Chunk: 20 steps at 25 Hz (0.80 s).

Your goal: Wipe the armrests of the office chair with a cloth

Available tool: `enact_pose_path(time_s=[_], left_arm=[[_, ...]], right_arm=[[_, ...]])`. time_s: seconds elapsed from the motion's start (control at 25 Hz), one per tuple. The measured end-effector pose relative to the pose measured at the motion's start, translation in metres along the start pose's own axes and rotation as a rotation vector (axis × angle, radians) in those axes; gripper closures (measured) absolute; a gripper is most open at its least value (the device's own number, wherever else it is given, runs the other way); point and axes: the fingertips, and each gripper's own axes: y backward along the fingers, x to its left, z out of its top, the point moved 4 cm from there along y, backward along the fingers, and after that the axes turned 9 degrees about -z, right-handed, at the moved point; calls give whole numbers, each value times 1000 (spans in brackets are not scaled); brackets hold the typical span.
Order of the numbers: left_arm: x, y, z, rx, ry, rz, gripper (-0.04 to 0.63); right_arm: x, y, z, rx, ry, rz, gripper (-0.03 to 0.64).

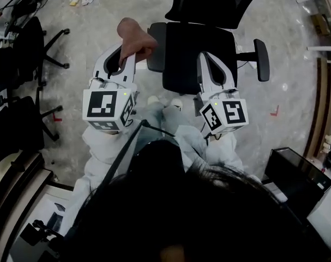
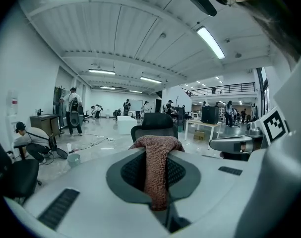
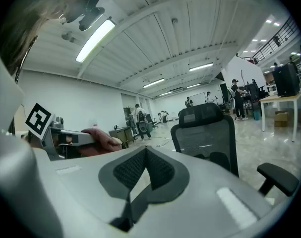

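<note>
Far over at 9 o'clock in the head view stand some other black chairs point(image 1: 20, 64). Next comes the left gripper point(image 1: 126, 53), pointing to 12 o'clock. Its two fingers are squeezed on a brown-pink cloth point(image 1: 135, 34). In the left gripper view the cloth point(image 2: 156, 167) hangs down between the dark pads point(image 2: 130, 170), which press it from both sides. From above, the cloth sits at 11 o'clock, right at the edge of the left armrest point(image 1: 157, 48). I cannot tell if it touches it.

The office chair point(image 1: 195, 42) is straight ahead at 12 o'clock, with its black seat facing the person.

The right gripper point(image 1: 205, 56) is over the seat's front edge. In the right gripper view its fingers point(image 3: 162, 170) meet at the tips, and nothing is between them.

The other armrest point(image 1: 262, 59) is at 2 o'clock, well apart from both grippers. A black box point(image 1: 296, 179) sits at 4 o'clock.
</note>
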Motion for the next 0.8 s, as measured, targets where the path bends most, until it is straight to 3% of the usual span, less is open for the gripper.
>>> enact_pose_path(time_s=[0.48, 0.8], left_arm=[[9, -39, -37, 75, 42, -57, 571], [52, -162, -101, 286, -216, -44, 571]], right_arm=[[8, -11, -23, 85, 35, 5, 616], [-5, -16, -88, 227, -1, -31, 617]])
